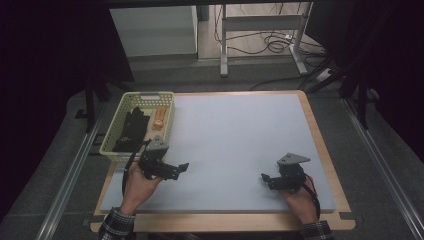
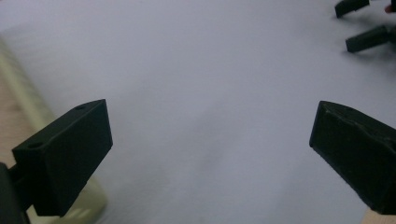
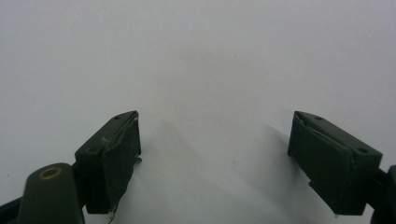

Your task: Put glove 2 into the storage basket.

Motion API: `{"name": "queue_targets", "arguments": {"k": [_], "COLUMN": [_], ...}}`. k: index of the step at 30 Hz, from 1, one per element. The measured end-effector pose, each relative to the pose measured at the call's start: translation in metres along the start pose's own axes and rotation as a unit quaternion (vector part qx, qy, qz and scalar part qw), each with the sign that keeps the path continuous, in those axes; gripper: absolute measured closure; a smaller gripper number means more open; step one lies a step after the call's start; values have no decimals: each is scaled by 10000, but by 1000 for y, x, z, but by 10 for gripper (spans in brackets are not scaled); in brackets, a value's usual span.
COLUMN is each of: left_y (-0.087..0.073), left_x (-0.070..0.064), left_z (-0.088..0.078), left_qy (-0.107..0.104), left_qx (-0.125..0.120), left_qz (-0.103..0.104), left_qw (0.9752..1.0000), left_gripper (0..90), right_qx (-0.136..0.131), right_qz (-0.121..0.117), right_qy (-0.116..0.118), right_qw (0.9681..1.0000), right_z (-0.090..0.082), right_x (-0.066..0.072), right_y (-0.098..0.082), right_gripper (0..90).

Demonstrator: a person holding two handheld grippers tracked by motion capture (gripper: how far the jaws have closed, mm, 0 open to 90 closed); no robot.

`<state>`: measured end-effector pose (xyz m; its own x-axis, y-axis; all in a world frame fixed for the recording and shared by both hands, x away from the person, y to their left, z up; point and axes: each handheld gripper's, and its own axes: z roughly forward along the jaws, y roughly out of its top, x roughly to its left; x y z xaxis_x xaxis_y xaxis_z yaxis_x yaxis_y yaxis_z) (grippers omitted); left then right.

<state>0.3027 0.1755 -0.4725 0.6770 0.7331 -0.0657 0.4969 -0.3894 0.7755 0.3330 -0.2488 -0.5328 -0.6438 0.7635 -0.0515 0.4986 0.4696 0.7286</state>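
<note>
My left gripper (image 1: 183, 168) hovers low over the near left part of the pale grey mat (image 1: 240, 130), just in front of a yellow-green basket (image 1: 111, 146). In the left gripper view its jaws (image 2: 210, 140) stand wide open with bare mat between them. My right gripper (image 1: 265, 179) rests at the near right of the mat, pointing left. Its own view has the jaws (image 3: 215, 149) open over plain mat, holding nothing. The right gripper's fingertips (image 2: 343, 28) appear far off in the left gripper view.
The basket holds a black bundle (image 1: 131, 127) and an orange object (image 1: 160, 119). Its rim (image 2: 23, 93) runs along the left edge of the left gripper view. A wooden board (image 1: 322, 145) frames the mat. Table legs and cables (image 1: 270, 42) lie beyond.
</note>
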Motion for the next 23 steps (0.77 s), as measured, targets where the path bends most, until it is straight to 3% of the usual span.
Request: {"name": "queue_targets", "arguments": {"k": [5,11,14,16,23], "left_y": [-24,-49,-57,-59,-59], "left_x": [-15,-22,-22,-19,-19], "left_z": [20,45,53,54,54], "left_qy": [-35,137,203,131,138], "left_qx": [96,460,637,616,634], "left_qz": [114,225,236,100,90], "left_qw": [9999,9986,9975,9980,9979], "left_gripper": [0,0,0,0,0], "right_qx": [-1,-1,-1,-3,-2], "right_qz": [-1,0,1,1,3], "right_qy": [-4,-3,-5,-3,-6], "right_qw": [10000,10000,10000,10000,10000], "right_z": [0,0,0,0,0], "right_x": [0,0,0,0,0], "right_y": [0,0,0,0,0], "right_gripper": [167,167,167,167,167]}}
